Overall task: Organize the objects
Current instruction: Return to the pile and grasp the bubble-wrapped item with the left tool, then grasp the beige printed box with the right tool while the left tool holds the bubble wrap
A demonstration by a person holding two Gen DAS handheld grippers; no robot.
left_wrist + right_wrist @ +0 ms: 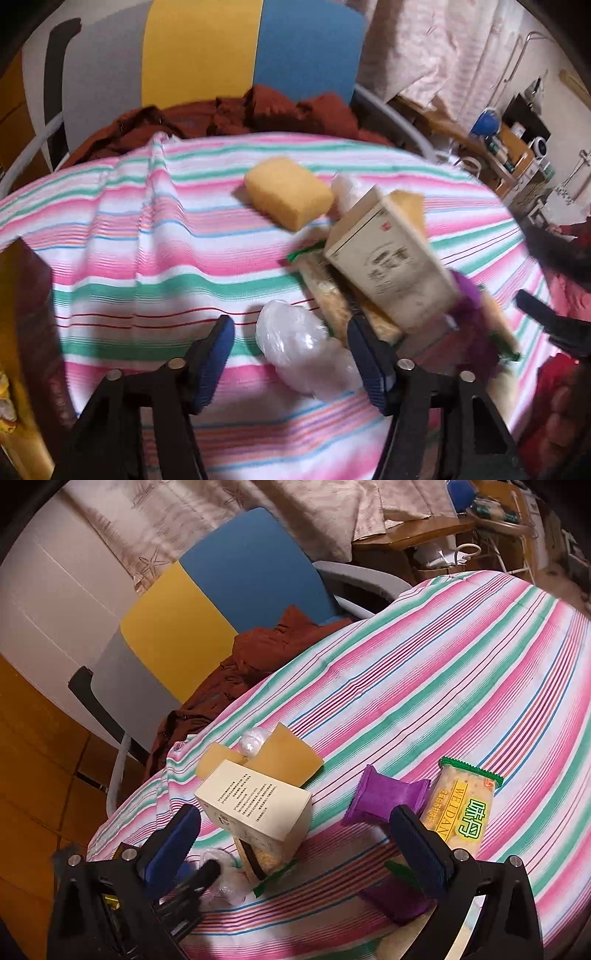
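My left tool (291,354) gapes wide around the crumpled plastic bag (303,350) on the striped worktop (147,258), nearer than my right tool (295,842), also wide, facing the cream box (255,805).

The right gripper (295,834) hangs over the striped tablecloth (461,672) with its blue-padded jaws spread wide and nothing between them. Under the gap stands a cream box (255,805) with printed text, resting on a biscuit packet (267,860). Behind the box lie a tan sponge (288,757) and a white plastic ball (253,740), near the table's far edge. A purple packet (384,794) lies beside a yellow WEIDAN biscuit packet (461,805), touching it. A second purple packet (399,897) sits by the right jaw. The other gripper (199,882) shows at lower left over crumpled clear plastic (229,886). A chair (207,602) with rust-brown cloth (258,653) stands beyond the edge.
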